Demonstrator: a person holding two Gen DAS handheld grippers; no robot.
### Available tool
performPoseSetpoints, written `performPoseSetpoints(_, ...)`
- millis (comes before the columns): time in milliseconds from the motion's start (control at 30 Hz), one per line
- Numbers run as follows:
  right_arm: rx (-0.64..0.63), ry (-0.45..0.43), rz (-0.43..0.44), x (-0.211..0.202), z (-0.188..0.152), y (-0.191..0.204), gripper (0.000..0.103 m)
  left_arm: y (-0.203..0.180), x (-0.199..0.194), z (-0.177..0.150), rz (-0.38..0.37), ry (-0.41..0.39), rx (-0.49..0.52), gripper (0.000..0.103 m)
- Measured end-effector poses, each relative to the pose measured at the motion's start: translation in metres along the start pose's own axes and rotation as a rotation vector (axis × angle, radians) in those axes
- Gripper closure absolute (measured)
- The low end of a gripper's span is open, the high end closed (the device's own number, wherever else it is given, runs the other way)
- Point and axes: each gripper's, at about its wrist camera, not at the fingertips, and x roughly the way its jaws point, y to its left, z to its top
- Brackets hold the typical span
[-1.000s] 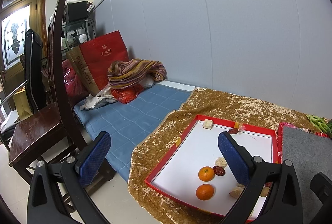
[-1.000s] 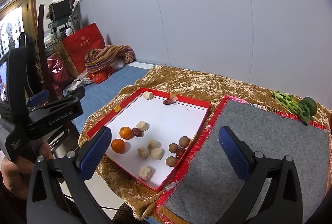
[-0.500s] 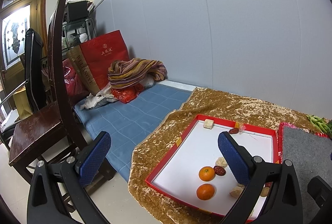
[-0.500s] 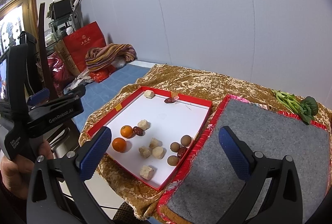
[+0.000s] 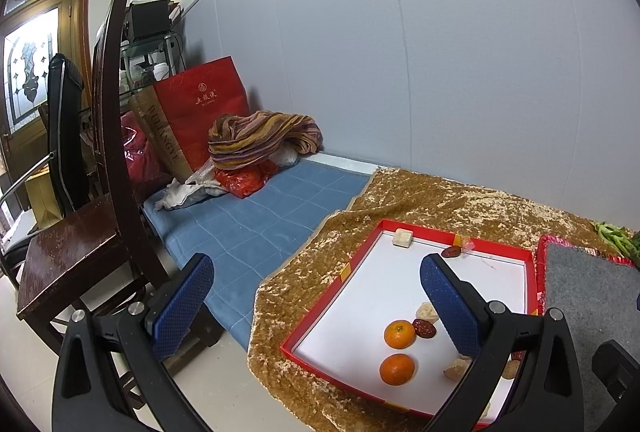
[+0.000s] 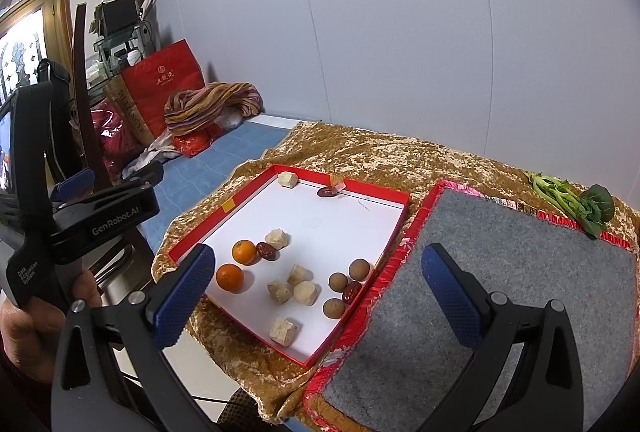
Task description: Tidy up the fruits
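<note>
- Since a second ago we have crept a little closer to the red tray (image 6: 362, 187); in the right wrist view the fruit sits slightly higher and further right, nothing in it has shifted.
- Our left gripper (image 5: 316, 296) and right gripper (image 6: 318, 282) both have their fingers spread wide and hold nothing.
- Two oranges (image 6: 229, 277) lie side by side near the tray's left edge, a red date (image 6: 266, 251) touching the farther one.
- Three brown round fruits (image 6: 337, 282) cluster by the tray's right wall, next to the grey mat (image 6: 500, 280).
- Pale chunks (image 6: 304, 292) sit mid-tray.
- Leafy greens (image 6: 576, 198) lie on the gold cloth (image 6: 380, 152).
</note>
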Motion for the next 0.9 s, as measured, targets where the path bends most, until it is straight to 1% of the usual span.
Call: performPoseSetpoints(900, 0.001, 0.004, 0.001, 0.0032, -0.0024, -0.0008, 0.0, -0.0005, 0.0002, -0.0028, -0.002, 0.002, -0.005, 0.0)
